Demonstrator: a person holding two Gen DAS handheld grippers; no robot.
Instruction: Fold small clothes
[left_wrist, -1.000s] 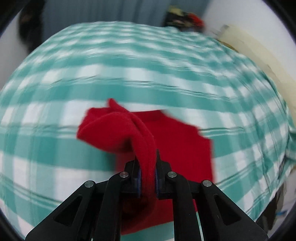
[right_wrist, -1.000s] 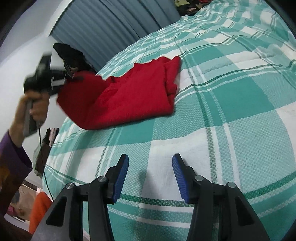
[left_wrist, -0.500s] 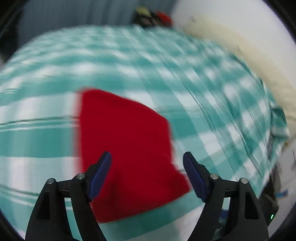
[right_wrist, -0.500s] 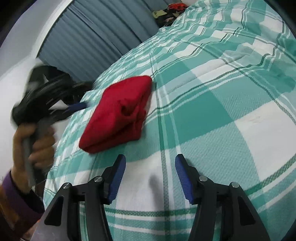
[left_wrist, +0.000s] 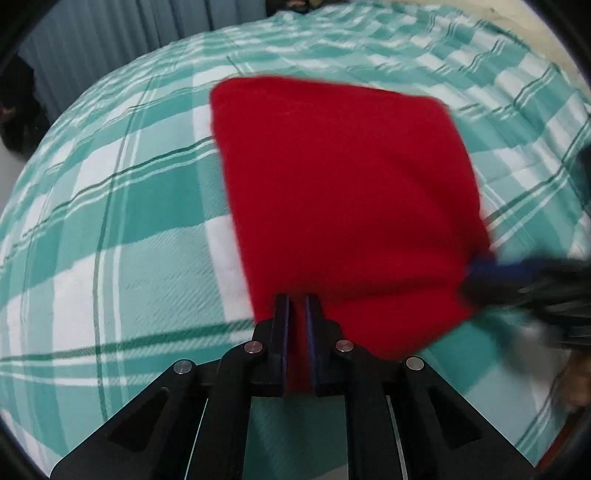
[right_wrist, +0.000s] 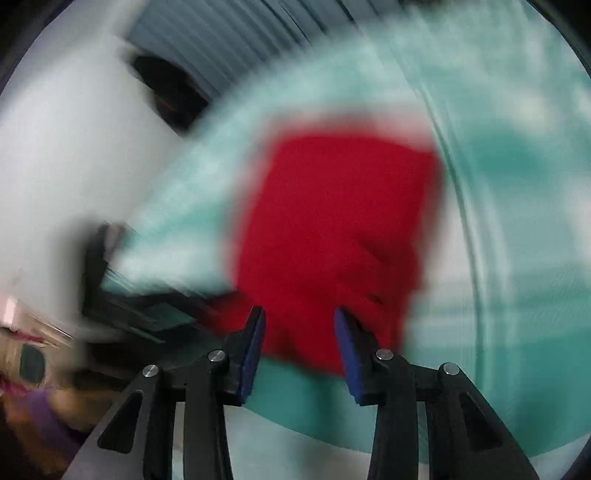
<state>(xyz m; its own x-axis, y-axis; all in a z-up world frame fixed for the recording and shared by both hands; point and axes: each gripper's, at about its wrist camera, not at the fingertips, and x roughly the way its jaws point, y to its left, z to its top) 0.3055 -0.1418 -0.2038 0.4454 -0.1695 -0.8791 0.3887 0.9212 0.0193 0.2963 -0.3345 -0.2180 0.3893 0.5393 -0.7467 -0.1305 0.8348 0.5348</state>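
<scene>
1. The green-and-white checked bed cover (left_wrist: 110, 229) fills both views; it looks soft and a little wrinkled.
2. The red folded fleece garment (left_wrist: 343, 192) lies flat on this cover as a thick, roughly square packet. I judge it light, soft and not slippery, but its layers can slide apart, so it is better to take it at the near edge through all layers together.
3. The left gripper (left_wrist: 296, 314) is closing, almost shut, with the near edge of the red cloth between its pads.
4. The right gripper (right_wrist: 298, 332) is blurred; its jaws are closing, part open, with red cloth between them, not yet pressed as far as I can tell.
</scene>
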